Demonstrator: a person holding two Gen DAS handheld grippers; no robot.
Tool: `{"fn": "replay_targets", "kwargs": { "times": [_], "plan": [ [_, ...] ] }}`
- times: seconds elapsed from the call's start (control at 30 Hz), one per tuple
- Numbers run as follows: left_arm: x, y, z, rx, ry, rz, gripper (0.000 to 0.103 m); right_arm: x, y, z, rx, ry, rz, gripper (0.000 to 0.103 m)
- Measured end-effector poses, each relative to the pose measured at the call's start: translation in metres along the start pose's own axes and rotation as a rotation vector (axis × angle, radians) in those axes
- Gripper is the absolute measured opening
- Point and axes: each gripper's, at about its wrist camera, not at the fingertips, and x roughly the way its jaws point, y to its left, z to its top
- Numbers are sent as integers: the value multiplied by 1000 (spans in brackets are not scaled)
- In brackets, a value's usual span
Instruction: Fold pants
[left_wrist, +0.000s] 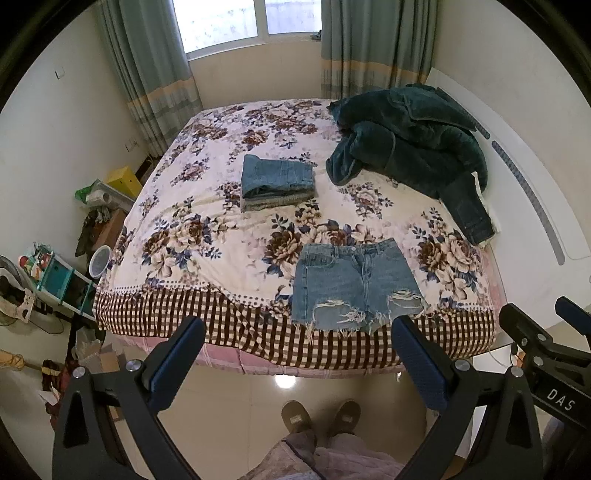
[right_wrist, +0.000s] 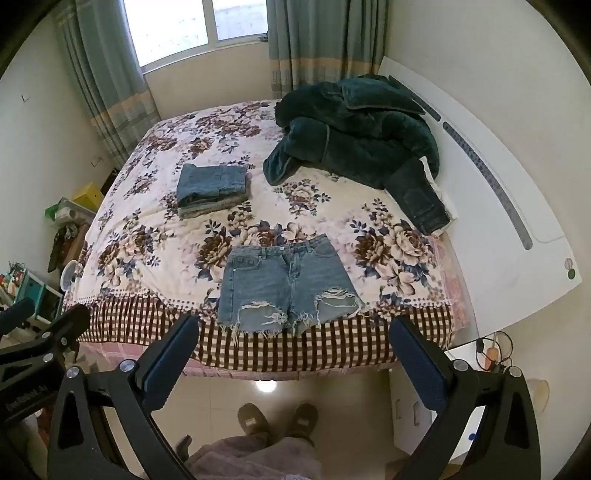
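A pair of light blue ripped denim shorts (left_wrist: 351, 284) lies flat and unfolded near the front edge of the bed, waistband away from me; it also shows in the right wrist view (right_wrist: 284, 284). My left gripper (left_wrist: 299, 332) is open and empty, held above the floor in front of the bed edge, short of the shorts. My right gripper (right_wrist: 295, 328) is open and empty at about the same height, its fingers either side of the shorts' hem in view. The right gripper also shows at the right of the left wrist view (left_wrist: 543, 317).
A stack of folded jeans (left_wrist: 277, 181) sits mid-bed on the floral bedspread (left_wrist: 192, 229). A dark green jacket pile (left_wrist: 406, 136) and dark jeans (left_wrist: 469, 210) lie at the far right by the white headboard (left_wrist: 535, 184). Clutter and shelves (left_wrist: 48, 277) stand left. My slippered feet (left_wrist: 321, 417) are on the tiled floor.
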Motion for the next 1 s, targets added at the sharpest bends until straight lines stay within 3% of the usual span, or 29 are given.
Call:
{"fn": "replay_targets", "kwargs": {
  "times": [1.0],
  "plan": [
    [-11, 10, 8, -44, -21, 8, 102, -14, 7, 16, -31, -9, 11, 103]
  ]
}}
